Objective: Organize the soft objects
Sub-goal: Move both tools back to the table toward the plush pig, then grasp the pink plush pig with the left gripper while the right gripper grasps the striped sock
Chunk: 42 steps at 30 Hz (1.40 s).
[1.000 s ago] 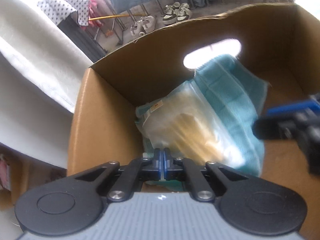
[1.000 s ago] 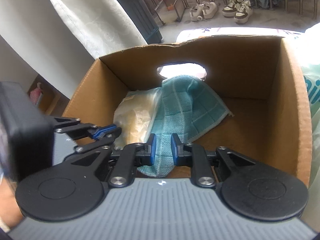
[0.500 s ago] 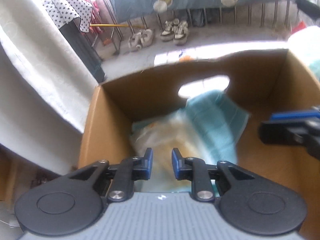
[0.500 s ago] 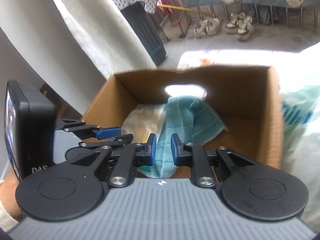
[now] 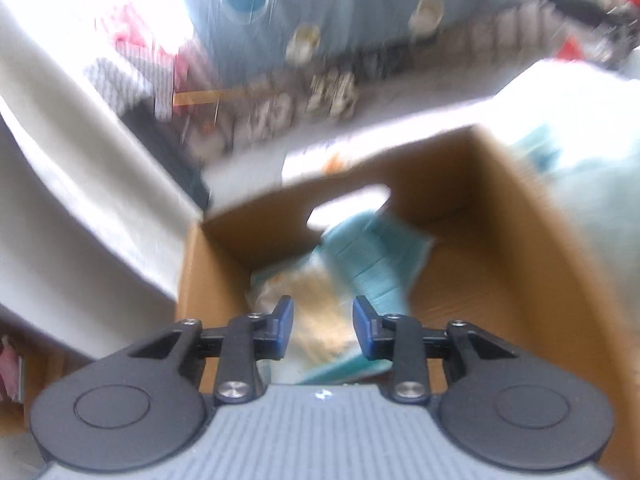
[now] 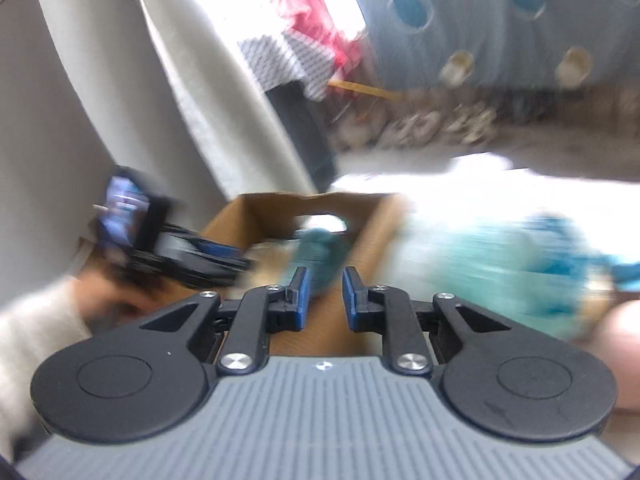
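Brown cardboard box (image 5: 500, 264); teal ribbed towel (image 5: 372, 256) and clear packet with yellowish contents (image 5: 320, 312) inside. Far blue sheet with darker blue circles (image 6: 500, 8). Black-white dotted cloth (image 6: 276, 64) far left, red garment (image 6: 316, 20) beside.

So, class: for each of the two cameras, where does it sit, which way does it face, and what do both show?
Left wrist: on the left hand-held gripper, looking down into the box at the towel; only its own fingers show.
Right wrist: on the right hand-held gripper, facing the box from outside; a sleeve shows.
Shared: box, towel.
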Available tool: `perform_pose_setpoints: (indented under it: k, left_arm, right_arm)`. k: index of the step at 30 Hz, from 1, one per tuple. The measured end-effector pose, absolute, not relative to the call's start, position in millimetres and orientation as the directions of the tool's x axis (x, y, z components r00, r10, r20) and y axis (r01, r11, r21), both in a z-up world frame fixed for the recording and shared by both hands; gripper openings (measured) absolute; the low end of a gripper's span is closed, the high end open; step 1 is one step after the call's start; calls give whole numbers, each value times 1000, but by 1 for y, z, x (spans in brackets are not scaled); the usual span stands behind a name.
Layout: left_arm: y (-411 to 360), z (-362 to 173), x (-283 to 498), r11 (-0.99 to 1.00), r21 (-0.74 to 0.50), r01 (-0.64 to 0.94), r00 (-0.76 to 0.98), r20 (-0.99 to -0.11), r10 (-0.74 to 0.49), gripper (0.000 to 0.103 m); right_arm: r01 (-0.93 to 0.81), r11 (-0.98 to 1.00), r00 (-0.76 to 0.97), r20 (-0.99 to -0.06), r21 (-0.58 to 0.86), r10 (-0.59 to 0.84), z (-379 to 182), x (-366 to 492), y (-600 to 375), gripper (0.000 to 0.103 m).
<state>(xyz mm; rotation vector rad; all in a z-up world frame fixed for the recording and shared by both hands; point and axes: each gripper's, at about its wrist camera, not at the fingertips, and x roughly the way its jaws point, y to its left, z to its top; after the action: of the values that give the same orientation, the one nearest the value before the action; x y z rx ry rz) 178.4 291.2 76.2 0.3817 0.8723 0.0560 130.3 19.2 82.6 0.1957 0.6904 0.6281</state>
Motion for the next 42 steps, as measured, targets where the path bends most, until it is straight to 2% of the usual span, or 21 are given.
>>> perform_pose_setpoints:
  k: [5,8,11,13,16,18,20,26,28,30,32,35,40,42]
  left_arm:
    - [228,115,115,921,286,265,736,-677,-1,34]
    - [177,117,100,892,185,413,692,-701,-175,34]
    - [121,109,105,840,95,534,604,-738,-300,37]
    - [88,98,114,804,81,590,564,-754,-338,45]
    - [38,79,123,763,134,633,569,-748,-341,57]
    - [11,61,134,740,165,652,577,-741,-343,71]
    - [-13,44,147,724,182,665,580,-737,-347,92]
    - [-63,1,182,677,303,671,616,-737,-280,94]
    - [-68,-15,198,686,316,656,615,-750,-243,94]
    - [-67,-26,213,717,288,635,595,-774,-216,82]
    - [-59,-26,219,764,226,605,591,-770,-240,76]
    - [-44,-14,212,790,166,590,585,-762,-277,74]
    - [-23,22,183,794,179,580,622,-726,-292,74]
    - [-11,40,174,797,130,589,620,-705,-343,74]
  right_arm:
    - [-346,878,690,-544,331,478,85,74,-105,20]
    - [-245,935,730,-586,254,351,75,45,-160,21]
    - [-181,950,717,-626,256,306,57,29,-199,21]
    - [-167,951,712,-635,262,300,45,19,-218,22]
    - [-174,952,722,-625,253,298,29,11,-225,27]
    - [-190,943,719,-616,273,323,19,13,-221,29]
    - [-199,937,720,-606,288,339,11,16,-219,31]
    - [-206,954,750,-591,216,296,-4,46,-216,35]
    - [-212,953,756,-583,214,299,-8,55,-220,39]
    - [-210,955,764,-574,209,294,-9,66,-225,41]
    - [-214,956,766,-572,202,292,-9,76,-228,42]
    - [-238,954,768,-565,183,300,-8,92,-228,46]
    - [-291,947,742,-593,139,314,-11,120,-219,74]
    - [-283,948,748,-586,142,311,-13,129,-215,75]
